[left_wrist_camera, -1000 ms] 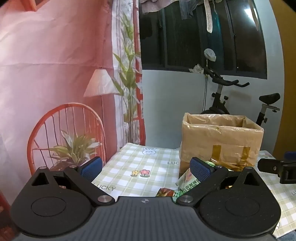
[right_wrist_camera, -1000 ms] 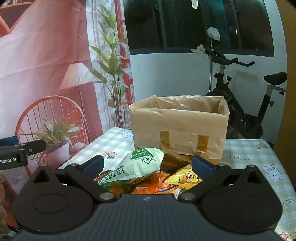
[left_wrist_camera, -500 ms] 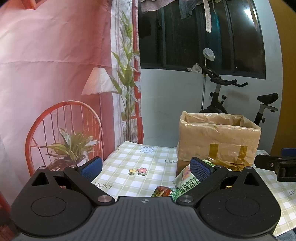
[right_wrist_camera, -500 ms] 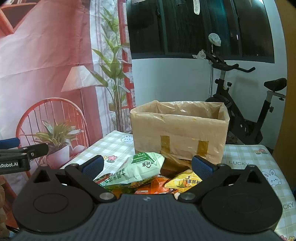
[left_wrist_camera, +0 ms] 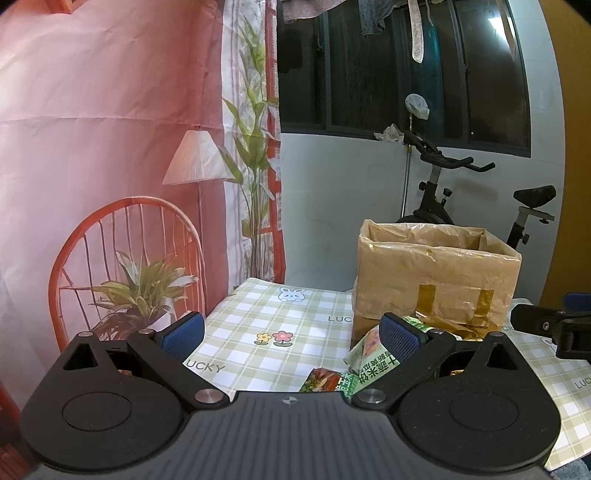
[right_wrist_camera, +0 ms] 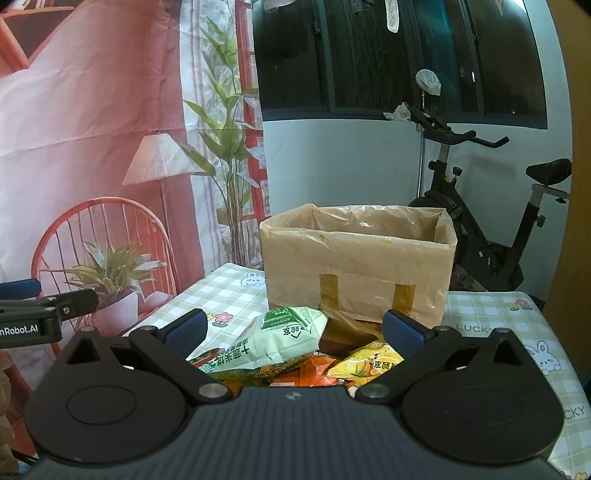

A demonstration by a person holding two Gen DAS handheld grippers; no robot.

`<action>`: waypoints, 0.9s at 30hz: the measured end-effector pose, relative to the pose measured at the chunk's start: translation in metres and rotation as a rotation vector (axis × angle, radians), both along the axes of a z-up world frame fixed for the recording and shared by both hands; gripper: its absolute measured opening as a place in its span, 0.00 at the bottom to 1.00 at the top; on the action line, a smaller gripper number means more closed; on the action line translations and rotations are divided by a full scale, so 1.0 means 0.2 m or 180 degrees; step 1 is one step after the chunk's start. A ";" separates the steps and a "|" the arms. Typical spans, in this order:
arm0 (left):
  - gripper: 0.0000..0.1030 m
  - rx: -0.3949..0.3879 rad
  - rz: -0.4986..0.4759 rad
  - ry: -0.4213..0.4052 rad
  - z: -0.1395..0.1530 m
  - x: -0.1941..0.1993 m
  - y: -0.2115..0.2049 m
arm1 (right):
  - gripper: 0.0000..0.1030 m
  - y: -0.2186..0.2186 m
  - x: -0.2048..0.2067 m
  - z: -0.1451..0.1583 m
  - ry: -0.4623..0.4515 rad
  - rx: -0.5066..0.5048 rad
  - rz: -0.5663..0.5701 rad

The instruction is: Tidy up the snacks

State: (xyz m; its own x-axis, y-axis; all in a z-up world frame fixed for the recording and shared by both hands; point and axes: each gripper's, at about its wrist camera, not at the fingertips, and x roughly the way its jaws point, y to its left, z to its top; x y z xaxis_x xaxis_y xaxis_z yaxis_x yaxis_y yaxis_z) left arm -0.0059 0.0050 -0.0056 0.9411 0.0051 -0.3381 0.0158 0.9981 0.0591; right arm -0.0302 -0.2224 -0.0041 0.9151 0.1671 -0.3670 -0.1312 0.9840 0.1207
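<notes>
As both claws hang open, the green bag (right_wrist_camera: 280, 341) lies just ahead of the right gripper (right_wrist_camera: 293, 328), nearer than the left gripper (left_wrist_camera: 291, 332), before the box (right_wrist_camera: 356, 266).

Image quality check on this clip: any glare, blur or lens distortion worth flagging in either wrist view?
Left wrist view: strong fisheye bending at the edges with dark corners; a bright reflection on the window; the cardboard box and snack packets read sharp. Right wrist view: same curvature; indoor light is dim and warm; the green snack bag has legible print, with no motion blur visible.
</notes>
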 end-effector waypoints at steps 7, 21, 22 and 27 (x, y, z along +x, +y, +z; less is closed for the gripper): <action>0.99 0.0005 0.0014 0.0014 0.00 0.00 0.00 | 1.00 0.00 0.00 0.00 -0.0001 0.0003 0.0003; 0.99 0.0006 0.0091 0.0032 -0.01 0.01 -0.01 | 1.00 0.00 0.00 0.00 -0.0003 0.0007 0.0003; 0.99 0.0006 0.0090 0.0036 -0.01 0.01 -0.01 | 1.00 0.00 0.00 0.00 -0.0002 0.0008 0.0003; 0.99 0.0034 0.0071 0.0020 -0.01 0.00 -0.01 | 1.00 0.00 0.00 0.01 -0.0012 -0.0012 0.0025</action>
State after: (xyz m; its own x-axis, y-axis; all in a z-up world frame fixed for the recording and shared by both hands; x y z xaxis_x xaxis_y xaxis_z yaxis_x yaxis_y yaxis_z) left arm -0.0052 0.0027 -0.0075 0.9385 0.0297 -0.3439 -0.0061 0.9976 0.0697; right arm -0.0303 -0.2229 -0.0028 0.9151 0.1729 -0.3643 -0.1394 0.9834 0.1165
